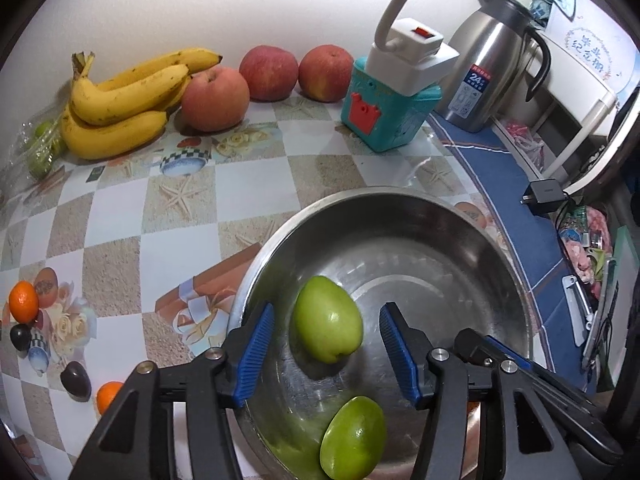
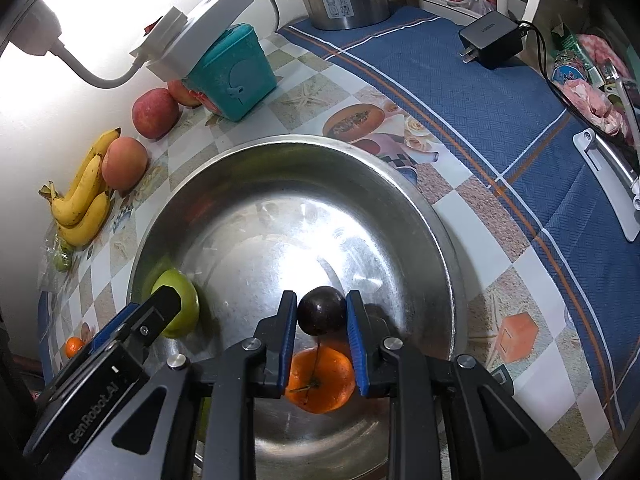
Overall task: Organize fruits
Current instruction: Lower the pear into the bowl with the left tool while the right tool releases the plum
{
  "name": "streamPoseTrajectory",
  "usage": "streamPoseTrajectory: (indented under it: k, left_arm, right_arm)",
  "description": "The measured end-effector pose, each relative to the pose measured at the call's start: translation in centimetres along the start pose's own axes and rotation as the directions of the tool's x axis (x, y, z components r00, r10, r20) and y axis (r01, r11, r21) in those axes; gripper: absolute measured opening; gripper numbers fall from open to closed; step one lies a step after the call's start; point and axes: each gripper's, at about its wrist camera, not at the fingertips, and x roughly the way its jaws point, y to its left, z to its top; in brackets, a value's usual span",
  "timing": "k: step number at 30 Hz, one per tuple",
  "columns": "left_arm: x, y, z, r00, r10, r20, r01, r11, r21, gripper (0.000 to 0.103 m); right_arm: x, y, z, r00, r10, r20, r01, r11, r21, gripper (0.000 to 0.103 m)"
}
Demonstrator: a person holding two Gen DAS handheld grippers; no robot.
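At the lower centre of the left wrist view, the left gripper point(image 1: 328, 354) points steeply down into the round stainless-steel bowl point(image 1: 472, 216), its blue-padded jaws spread apart with a green oval fruit point(image 1: 328, 318) lying between them, clear of both pads; a second green fruit point(image 1: 354, 438) lies below it against the bowl's near wall. In the right wrist view the right gripper point(image 2: 322, 316) tilts down likewise, its jaws clamped on a small dark purple round fruit point(image 2: 321, 315) above an orange tangerine point(image 2: 320, 380) on the bowl floor. The bowl sits on a checkered, picture-printed tablecloth point(image 1: 120, 220). At the upper left, against the white wall, lie yellow bananas point(image 1: 120, 100) and three red apples point(image 1: 216, 98); a blue cloth point(image 2: 480, 100) covers the right.
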Motion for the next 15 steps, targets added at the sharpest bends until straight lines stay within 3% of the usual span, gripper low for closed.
streamPoseTrajectory:
  k: [4, 9, 15]
  left_arm:
    - [-0.8, 0.0, 0.5, 1.000, 0.004, 0.007, -0.004, 1.000, 0.000, 0.065]
    - [-2.2, 0.7, 1.0, 0.999, 0.033, 0.011, -0.033, 0.999, -0.018, 0.069]
    - [-3.2, 2.6, 1.3, 0.994, 0.107, -0.011, -0.107, 0.992, -0.066, 0.089]
  right_arm:
    - [-0.4, 0.0, 0.0, 1.000, 0.001, 0.020, -0.001, 1.000, 0.003, 0.039]
    - [-0.7, 0.0, 0.1, 1.000, -0.001, 0.028, 0.001, 1.000, 0.001, 0.039]
    - [-1.0, 0.8, 0.2, 0.999, -0.008, 0.032, 0.009, 0.999, -0.034, 0.039]
